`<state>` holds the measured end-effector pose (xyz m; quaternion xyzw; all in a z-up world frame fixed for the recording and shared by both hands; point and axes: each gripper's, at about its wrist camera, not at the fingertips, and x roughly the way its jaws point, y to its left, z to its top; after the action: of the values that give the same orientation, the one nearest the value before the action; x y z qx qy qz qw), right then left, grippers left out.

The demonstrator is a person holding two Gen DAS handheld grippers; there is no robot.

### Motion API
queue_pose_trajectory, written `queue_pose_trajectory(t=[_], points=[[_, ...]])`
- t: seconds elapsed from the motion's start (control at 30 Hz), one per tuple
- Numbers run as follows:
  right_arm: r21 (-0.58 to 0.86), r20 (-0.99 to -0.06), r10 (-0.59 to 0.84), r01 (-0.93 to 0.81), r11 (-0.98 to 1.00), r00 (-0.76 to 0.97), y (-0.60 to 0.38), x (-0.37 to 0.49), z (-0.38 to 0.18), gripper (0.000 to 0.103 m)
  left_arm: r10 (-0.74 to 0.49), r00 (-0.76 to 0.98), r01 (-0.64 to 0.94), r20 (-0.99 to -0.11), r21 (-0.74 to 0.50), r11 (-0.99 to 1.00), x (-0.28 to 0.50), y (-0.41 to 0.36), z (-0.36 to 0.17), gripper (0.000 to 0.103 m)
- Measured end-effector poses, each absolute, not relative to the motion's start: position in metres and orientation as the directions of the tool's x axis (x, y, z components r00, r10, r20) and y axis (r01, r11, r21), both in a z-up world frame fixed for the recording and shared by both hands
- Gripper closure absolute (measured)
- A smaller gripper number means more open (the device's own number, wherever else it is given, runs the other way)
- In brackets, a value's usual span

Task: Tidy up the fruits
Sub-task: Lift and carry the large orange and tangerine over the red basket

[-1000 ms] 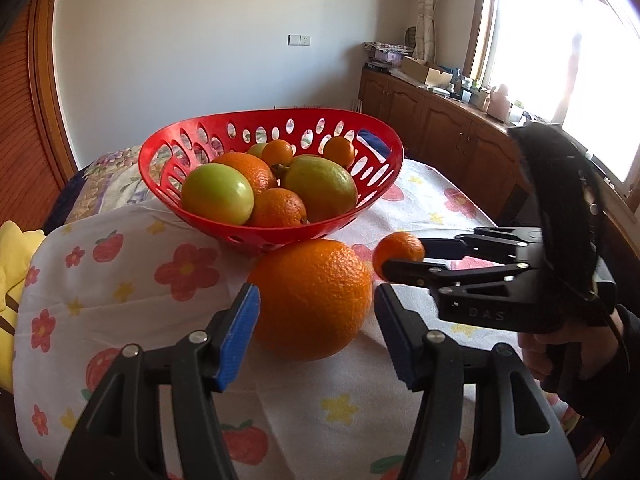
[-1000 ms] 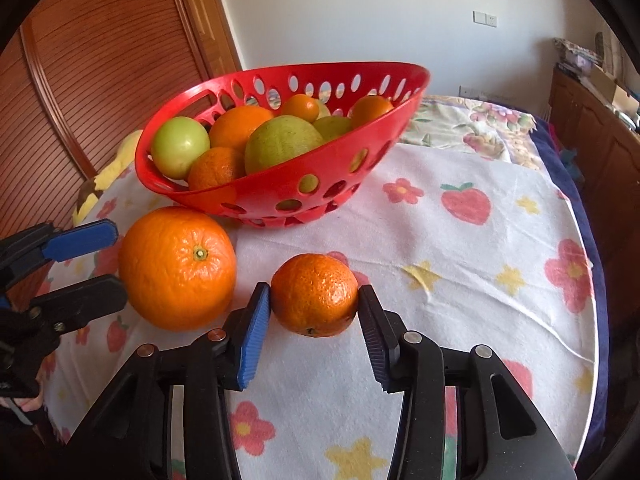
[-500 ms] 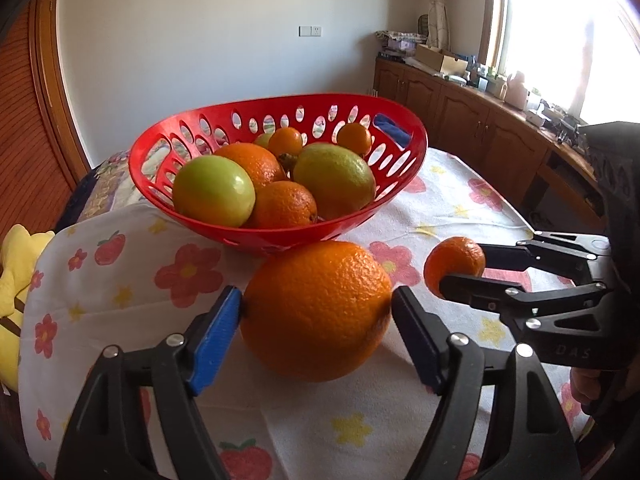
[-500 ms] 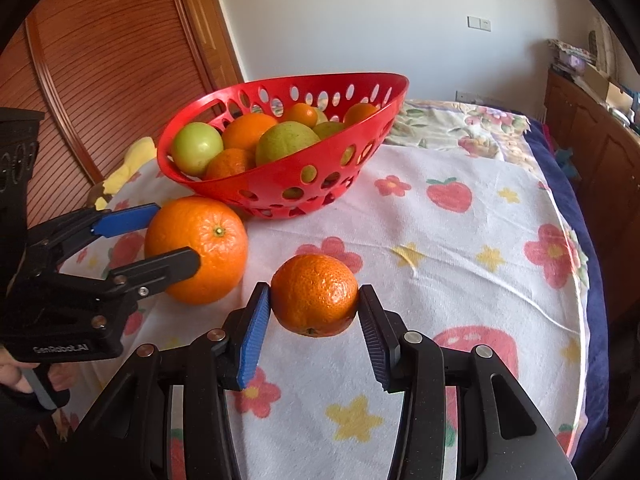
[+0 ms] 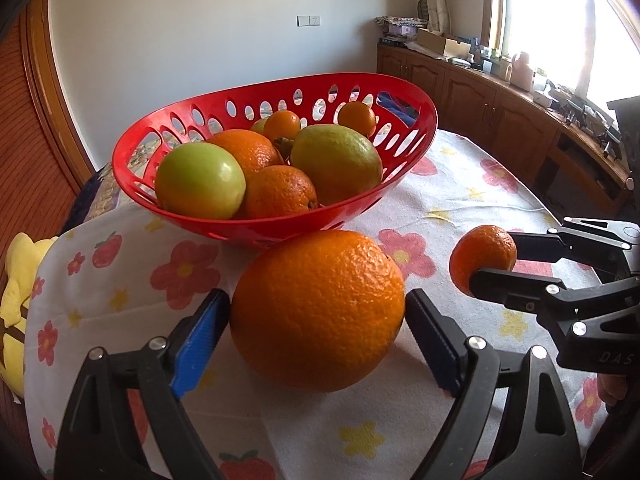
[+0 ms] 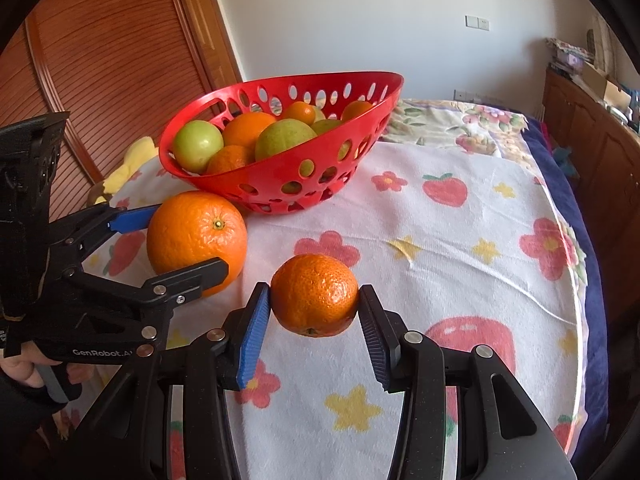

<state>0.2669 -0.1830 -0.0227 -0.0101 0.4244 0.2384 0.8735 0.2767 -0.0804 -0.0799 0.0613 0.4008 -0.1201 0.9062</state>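
While the left gripper (image 5: 318,334), jaws just opened wide, straddles the large dimpled orange (image 5: 318,310) beside the red perforated plastic basket (image 5: 224,216), a careless nudge could roll it. In the right view, the right gripper (image 6: 314,320) clamps the small mandarin (image 6: 315,295) above the flowered cloth's (image 6: 460,256) middle; a weak grip could drop it.

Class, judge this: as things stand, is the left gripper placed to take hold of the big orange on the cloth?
Probably yes: the left gripper has just been opening, the big orange sits between its pads, nothing blocks.
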Motion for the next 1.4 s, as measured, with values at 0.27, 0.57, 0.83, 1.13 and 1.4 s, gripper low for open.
queue_pose_trajectory(t=[0.27,0.57,0.83,1.13,1.4], points=[[0.181,-0.748,0.406,-0.426,0.886,0.526,-0.183,0.264,-0.022,0.058,-0.213,0.644,0.286,-0.735,-0.027,0.958,0.272,-0.071,-0.079,0.017],[0.18,-0.741,0.412,-0.435,0.882,0.53,-0.18,0.26,-0.018,0.058,-0.258,0.647,0.295,-0.717,-0.076,0.952,0.24,-0.058,-0.074,0.019],[0.191,-0.714,0.431,-0.439,0.878,0.551,-0.183,0.257,-0.002,0.058,-0.301,0.704,0.309,-0.643,-0.104,0.945,0.217,-0.044,-0.03,0.019],[0.176,-0.649,0.449,-0.453,0.874,0.614,-0.191,0.265,0.041,0.058,-0.307,0.772,0.32,-0.557,-0.077,0.944,0.231,-0.034,0.03,0.019],[0.133,-0.627,0.435,-0.461,0.877,0.646,-0.184,0.297,0.063,0.058,-0.273,0.788,0.309,-0.552,-0.029,0.95,0.27,-0.029,0.042,0.019]])
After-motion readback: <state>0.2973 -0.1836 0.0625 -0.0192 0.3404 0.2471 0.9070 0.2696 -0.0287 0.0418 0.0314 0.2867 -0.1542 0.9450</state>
